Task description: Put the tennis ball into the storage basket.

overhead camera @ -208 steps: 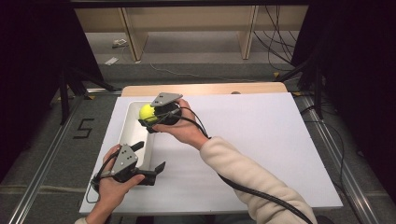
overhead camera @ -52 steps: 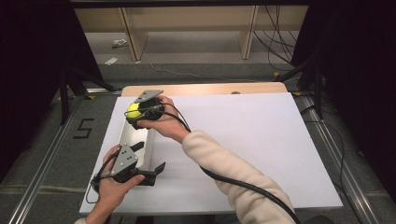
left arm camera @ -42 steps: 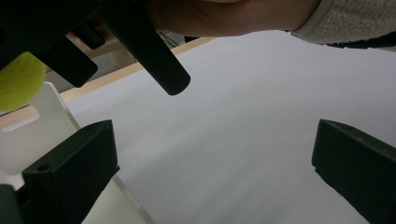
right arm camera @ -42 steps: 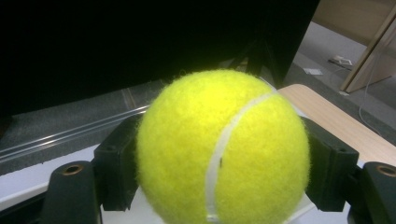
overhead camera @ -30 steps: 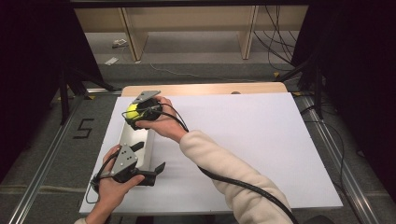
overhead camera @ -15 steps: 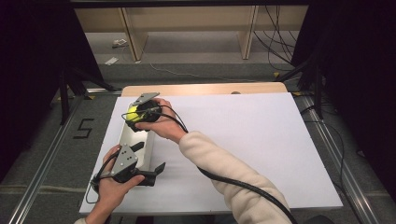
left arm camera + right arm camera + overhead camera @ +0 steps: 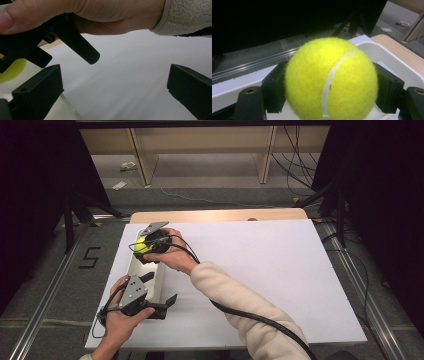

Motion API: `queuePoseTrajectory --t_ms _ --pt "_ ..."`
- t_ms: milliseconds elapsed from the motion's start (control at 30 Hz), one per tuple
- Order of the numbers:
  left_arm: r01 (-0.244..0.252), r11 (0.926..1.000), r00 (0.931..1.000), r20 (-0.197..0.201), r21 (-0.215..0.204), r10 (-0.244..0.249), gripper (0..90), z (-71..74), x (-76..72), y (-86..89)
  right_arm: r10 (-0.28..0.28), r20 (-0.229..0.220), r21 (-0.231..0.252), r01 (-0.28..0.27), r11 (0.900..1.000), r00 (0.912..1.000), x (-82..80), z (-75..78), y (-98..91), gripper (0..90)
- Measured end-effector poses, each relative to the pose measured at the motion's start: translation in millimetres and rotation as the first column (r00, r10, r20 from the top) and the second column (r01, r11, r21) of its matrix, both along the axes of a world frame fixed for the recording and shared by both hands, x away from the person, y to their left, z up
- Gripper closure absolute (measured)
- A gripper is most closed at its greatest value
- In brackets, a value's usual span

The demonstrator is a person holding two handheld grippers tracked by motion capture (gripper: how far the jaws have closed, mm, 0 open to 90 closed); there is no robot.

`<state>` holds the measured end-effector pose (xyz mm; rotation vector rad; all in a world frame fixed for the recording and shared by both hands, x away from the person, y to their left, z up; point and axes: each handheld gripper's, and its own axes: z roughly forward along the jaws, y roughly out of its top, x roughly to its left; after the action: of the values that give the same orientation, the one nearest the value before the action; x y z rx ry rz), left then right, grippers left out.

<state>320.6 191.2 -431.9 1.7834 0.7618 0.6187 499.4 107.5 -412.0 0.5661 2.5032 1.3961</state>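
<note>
Yellow felt covers the tennis ball (image 7: 331, 80), with a white seam curving down its face. It is held between the two black jaws of the right gripper (image 7: 331, 92), which press on it from opposite sides at about its widest part. In the high view the right gripper (image 7: 150, 245) holds the ball (image 7: 141, 246) over the far end of a long white tray (image 7: 134, 270) that lies along the left edge of the white board (image 7: 260, 270) on the table.

Handling, as judged: the ball is light, springy rather than stiff, and not fragile. The felt should give the jaws good friction, so slipping is unlikely as long as the hold stays across the middle; a hold off-centre could squeeze the round body out sideways. Released from any height it would probably bounce, so a low release inside the tray walls is advisable.

Container: the tray's white rim (image 7: 387, 53) shows just behind and beneath the ball in the right gripper view. Its contents below the ball cannot be made out; in the high view the stretch of the tray between the two grippers looks bare.

Left gripper (image 7: 150, 307): held near the near end of the tray, close to the board's near-left corner, jaws spread wide and gripping nothing; in its own view (image 7: 115, 92) only bare white board lies between them
</note>
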Motion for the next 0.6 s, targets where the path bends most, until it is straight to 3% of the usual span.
queuePoseTrajectory --t_ms 600 --pt "-0.001 1.0000 1.0000 0.000 -0.001 0.001 0.0 0.0 0.0 0.3 0.009 -0.017 -0.022 -0.009 0.9997 0.9998 -0.3 -6.7 4.2 25.3"
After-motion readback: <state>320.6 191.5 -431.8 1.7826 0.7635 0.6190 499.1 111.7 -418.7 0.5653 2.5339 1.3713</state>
